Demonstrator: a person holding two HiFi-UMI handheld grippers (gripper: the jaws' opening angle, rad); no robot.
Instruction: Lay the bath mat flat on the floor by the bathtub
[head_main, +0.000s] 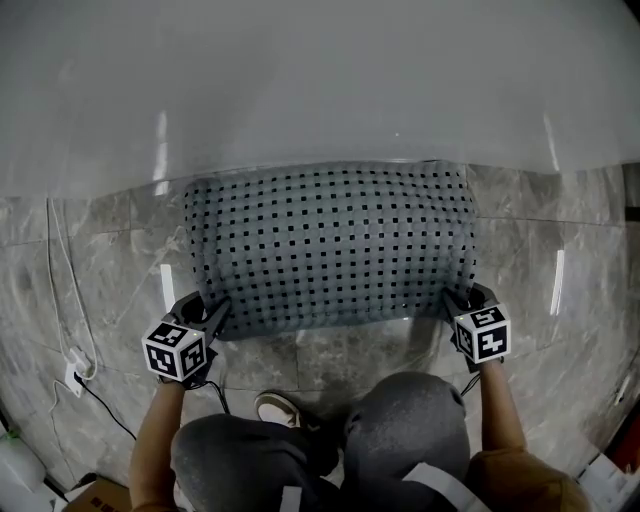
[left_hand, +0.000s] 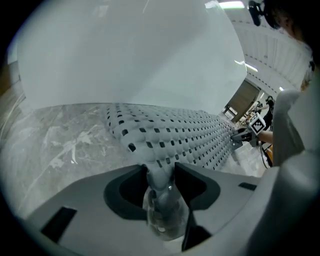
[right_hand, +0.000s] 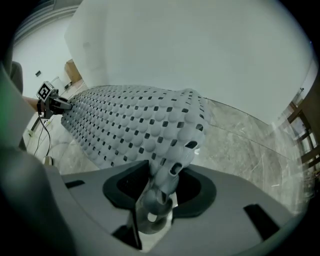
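Note:
A grey bath mat (head_main: 330, 245) with a grid of dark square holes is stretched out over the marble floor, its far edge against the white bathtub wall (head_main: 320, 80). My left gripper (head_main: 215, 312) is shut on the mat's near left corner (left_hand: 159, 172). My right gripper (head_main: 452, 303) is shut on the near right corner (right_hand: 167, 175). The near edge of the mat is lifted slightly between the two grippers. In the left gripper view the mat (left_hand: 175, 137) runs off to the right gripper (left_hand: 240, 136); in the right gripper view the mat (right_hand: 130, 125) runs to the left gripper (right_hand: 59, 104).
Grey marble floor tiles (head_main: 110, 270) surround the mat. A white cable and plug (head_main: 72, 375) lie at the left. The person's knees (head_main: 400, 420) and a shoe (head_main: 280, 408) are just behind the mat's near edge.

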